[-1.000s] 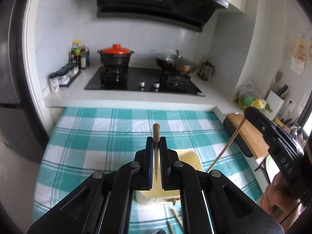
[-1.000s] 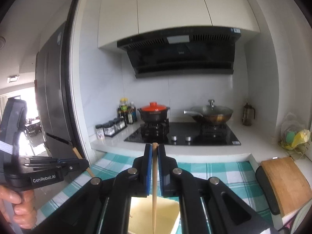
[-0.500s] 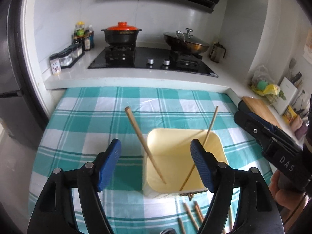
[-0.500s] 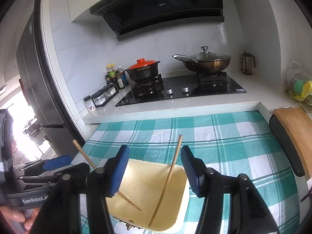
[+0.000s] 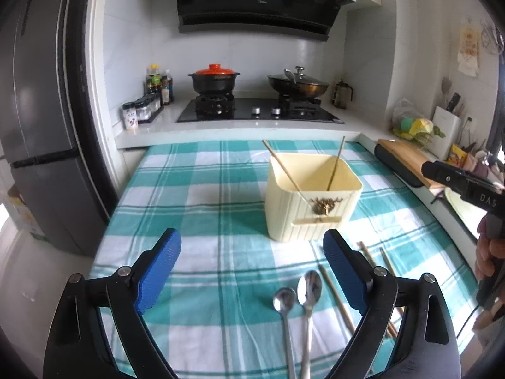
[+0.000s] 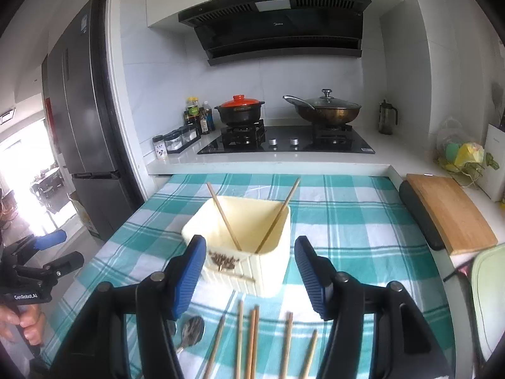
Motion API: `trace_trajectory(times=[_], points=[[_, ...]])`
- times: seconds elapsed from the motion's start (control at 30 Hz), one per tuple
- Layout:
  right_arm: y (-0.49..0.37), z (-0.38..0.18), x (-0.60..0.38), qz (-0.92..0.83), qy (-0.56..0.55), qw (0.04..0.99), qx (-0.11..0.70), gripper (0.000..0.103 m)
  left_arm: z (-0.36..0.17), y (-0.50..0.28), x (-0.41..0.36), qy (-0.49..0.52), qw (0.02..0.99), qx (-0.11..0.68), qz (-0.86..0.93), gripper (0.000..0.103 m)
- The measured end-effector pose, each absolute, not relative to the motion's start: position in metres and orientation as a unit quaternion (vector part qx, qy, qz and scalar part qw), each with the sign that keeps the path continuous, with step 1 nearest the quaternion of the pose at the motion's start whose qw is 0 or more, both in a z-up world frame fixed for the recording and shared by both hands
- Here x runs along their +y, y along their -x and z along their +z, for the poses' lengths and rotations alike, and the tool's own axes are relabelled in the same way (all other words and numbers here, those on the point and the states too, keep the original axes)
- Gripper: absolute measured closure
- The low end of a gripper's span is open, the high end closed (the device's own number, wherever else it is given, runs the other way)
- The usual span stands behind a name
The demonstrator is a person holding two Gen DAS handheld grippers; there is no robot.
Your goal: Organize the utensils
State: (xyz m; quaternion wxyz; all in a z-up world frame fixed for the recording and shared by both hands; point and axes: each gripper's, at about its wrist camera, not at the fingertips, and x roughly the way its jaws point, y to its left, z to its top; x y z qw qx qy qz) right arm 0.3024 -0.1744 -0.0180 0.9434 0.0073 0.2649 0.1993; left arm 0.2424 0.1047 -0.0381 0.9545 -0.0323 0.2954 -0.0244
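Observation:
A cream square utensil holder stands on the teal checked cloth; it also shows in the right wrist view. Two wooden chopsticks lean inside it, crossing outward. My left gripper is open and empty, back from the holder and to its left. Two metal spoons and loose chopsticks lie on the cloth below it. My right gripper is open and empty, just in front of the holder. Several loose chopsticks and a spoon lie under it.
A raised counter with a gas hob, an orange-lidded pot and a wok runs along the far side. A wooden cutting board lies at the right edge. A fridge stands at the left.
Both grippers opened and let a chopstick each drop into the holder. Both then drew back and up, so the spoons and loose chopsticks came into view.

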Motion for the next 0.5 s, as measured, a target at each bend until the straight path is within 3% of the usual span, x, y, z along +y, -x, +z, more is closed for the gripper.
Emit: trace_trajectory(times=[0.07, 0.5], points=[[-0.273, -0.027, -0.179, 0.195, -0.003, 0.944, 0.266, 0.035, -0.043, -0.218, 0.103, 0.049, 0.956, 0.288, -0.032, 0.010], [-0.127, -0.093, -0.198, 0.137, 0.027, 0.952, 0.273, 0.035, -0.085, -0.129, 0.060, 0.077, 0.942, 0.319, -0.071, 0.010]])
